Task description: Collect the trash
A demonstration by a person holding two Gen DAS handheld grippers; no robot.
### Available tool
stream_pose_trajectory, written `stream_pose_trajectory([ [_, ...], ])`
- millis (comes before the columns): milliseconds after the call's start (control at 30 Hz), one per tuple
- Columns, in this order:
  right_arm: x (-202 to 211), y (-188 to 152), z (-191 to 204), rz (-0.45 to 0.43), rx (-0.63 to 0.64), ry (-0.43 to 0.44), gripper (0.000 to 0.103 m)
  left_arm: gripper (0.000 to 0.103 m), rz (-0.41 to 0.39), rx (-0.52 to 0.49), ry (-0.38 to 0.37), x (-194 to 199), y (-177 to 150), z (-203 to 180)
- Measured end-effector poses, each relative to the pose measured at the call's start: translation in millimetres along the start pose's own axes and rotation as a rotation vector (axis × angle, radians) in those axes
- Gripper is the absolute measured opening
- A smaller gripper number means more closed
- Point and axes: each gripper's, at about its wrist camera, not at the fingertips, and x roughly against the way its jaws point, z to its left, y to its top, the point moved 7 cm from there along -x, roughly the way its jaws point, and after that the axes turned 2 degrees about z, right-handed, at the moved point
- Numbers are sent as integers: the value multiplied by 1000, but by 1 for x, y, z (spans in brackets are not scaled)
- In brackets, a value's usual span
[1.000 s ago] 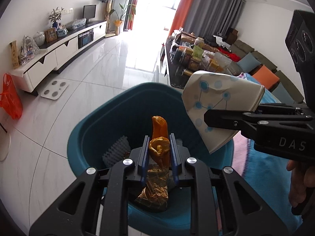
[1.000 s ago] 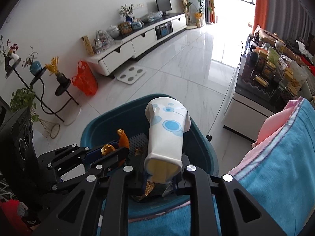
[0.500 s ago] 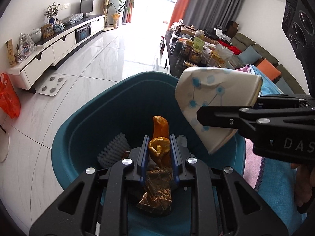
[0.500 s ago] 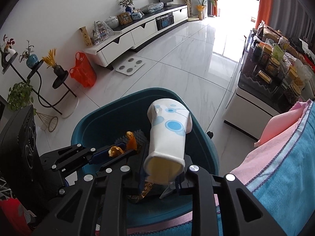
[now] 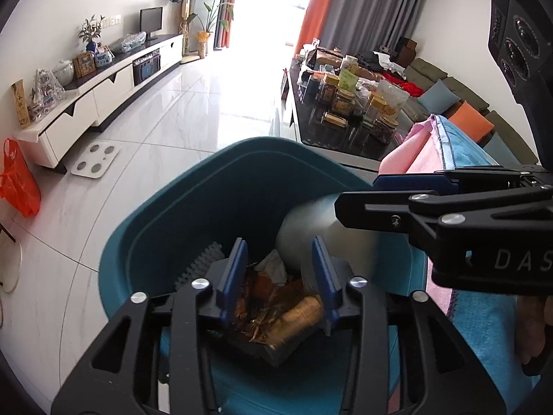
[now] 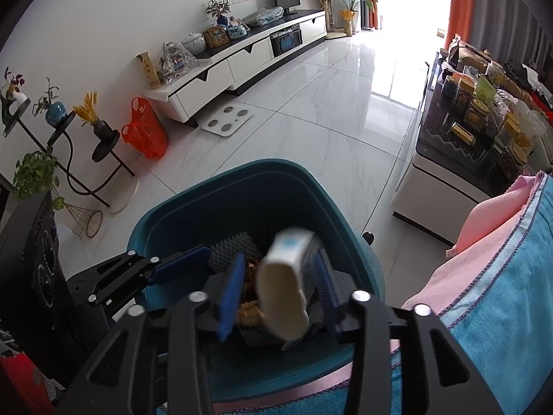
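A teal bin (image 5: 249, 145) stands on the floor right below both grippers. My left gripper (image 5: 278, 252) hangs over it, jaws opening, nothing pressed between the blue pads. The orange-gold snack wrapper (image 5: 276, 307) lies on the trash inside. In the right wrist view my right gripper (image 6: 279, 259) is also opening over the bin (image 6: 262, 164). A white paper cup with blue dots (image 6: 283, 294) is blurred between its pads, loose and dropping. In the left wrist view, that cup (image 5: 304, 228) is a grey blur under the right gripper (image 5: 359, 193). The left gripper (image 6: 193, 259) reaches in from the left.
A blue and pink cloth (image 6: 501, 269) covers the surface at the right edge of the bin. A dark table with jars (image 6: 484, 121) stands behind it. Across the white tiled floor are a bathroom scale (image 6: 226, 121), an orange bag (image 6: 145, 135) and a long white cabinet (image 6: 242, 65).
Both grippers have opened. The wrapper has fallen from the left gripper into the bin. The cup has slipped out of the right gripper's grip and is falling.
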Motion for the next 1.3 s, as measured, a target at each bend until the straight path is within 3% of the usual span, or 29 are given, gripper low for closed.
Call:
stream_pose_trajectory([
  [233,17,0,-1,-44,-10,4,49,54,-30,23,27,18,-4,13],
  [367,39,-2,-3,-96,-17,1,60,65,-63,43,42,38,-3,20],
  [600,100,-18,-22,-250,-64,-31,80,97,-181,45,68,97,7,19],
  [667,120,-25,-30,-294,-81,-47,86,97,-214,37,64,115,12,14],
  [867,181,-58,-55,-428,-149,-124,96,97,-294,-32,2,174,29,-31],
  [967,215,-86,-71,-496,-191,-191,96,97,-321,-69,-35,197,33,-64],
  [1300,299,-193,-111,-629,-339,-424,96,97,-367,-230,-212,251,-1,-188],
])
